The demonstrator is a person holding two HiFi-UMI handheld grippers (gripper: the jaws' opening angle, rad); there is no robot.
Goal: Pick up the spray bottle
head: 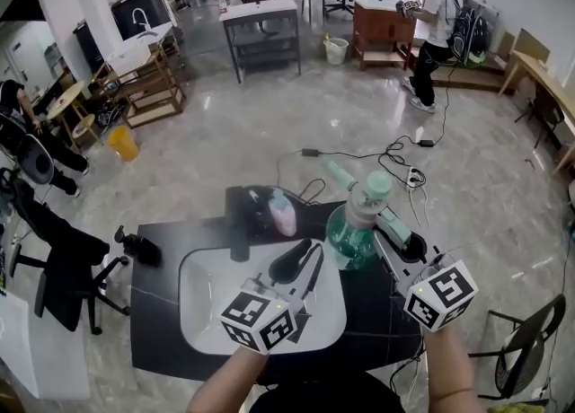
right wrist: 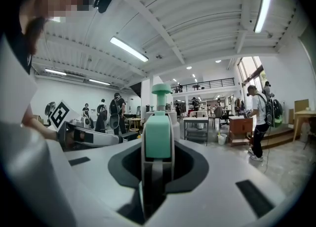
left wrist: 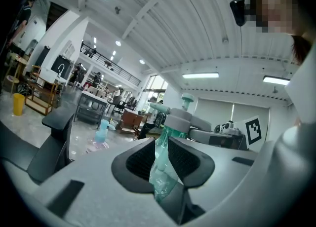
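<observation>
I have the bottle [head: 350, 239] up off the table [head: 171, 250], hanging over its right half, just right of the white basin [head: 202, 312], with the nozzle pointing away from me. My right gripper [head: 379, 215] comes in from the right and is clenched on the sprayer head. In the right gripper view, the mint back of the head sits squarely between the pads, which press on it from both sides. My left gripper [head: 313, 248] comes in from the lower left, over the basin, toward the green body below the collar. Its jaws are drawn nearly together. In the left gripper view the translucent green fills the narrow slit between the pads, and the grey collar and nozzle rise above them. The head view puts the tips right against the bottle's side (just beyond them, as far as I can judge), so I cannot tell whether the pads pinch the plastic or only frame it. A small pink bottle [head: 281, 214] with a blue top stands on the table behind the basin, apart from both grippers. A person [head: 436, 30] in a white shirt stands far across the floor.
</observation>
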